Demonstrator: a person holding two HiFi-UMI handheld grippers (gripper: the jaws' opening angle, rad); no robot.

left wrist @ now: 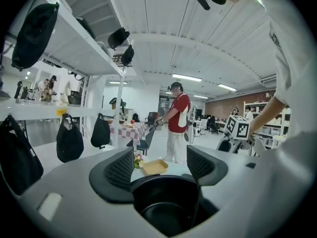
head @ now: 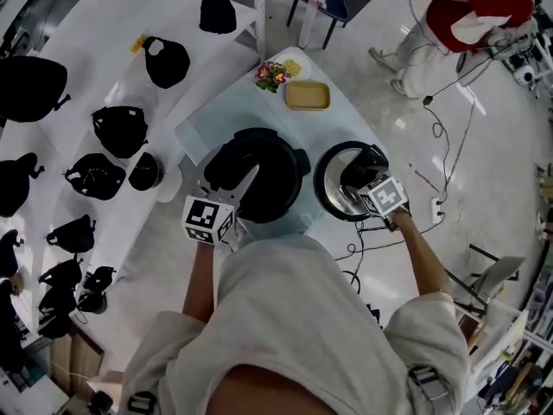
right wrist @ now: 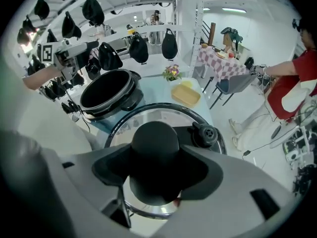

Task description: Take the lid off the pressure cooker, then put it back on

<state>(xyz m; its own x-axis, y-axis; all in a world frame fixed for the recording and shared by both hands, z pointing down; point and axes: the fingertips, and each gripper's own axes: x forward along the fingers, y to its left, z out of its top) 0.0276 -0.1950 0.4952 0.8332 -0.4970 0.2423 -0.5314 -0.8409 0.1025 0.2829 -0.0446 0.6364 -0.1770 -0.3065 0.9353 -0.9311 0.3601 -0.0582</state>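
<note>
The black pressure cooker [head: 259,173] stands without its lid on the pale blue table [head: 212,121]. Its round lid [head: 331,164] hangs in the air to the right of it, with my right gripper [head: 359,178] shut on the black knob [right wrist: 154,143]. In the right gripper view the lid's steel rim [right wrist: 124,125] rings the knob, and a pad presses on each side of the knob. My left gripper [head: 226,173] is open over the cooker's near rim. In the left gripper view the open pot [left wrist: 163,207] lies below the spread jaws of the left gripper [left wrist: 159,165].
A yellow tray [head: 307,95] and a small bunch of flowers [head: 271,75] sit at the table's far end. Black bags [head: 119,128] lie on white shelving to the left. A person in red [head: 467,11] stands at the far right, and cables [head: 449,145] trail over the floor.
</note>
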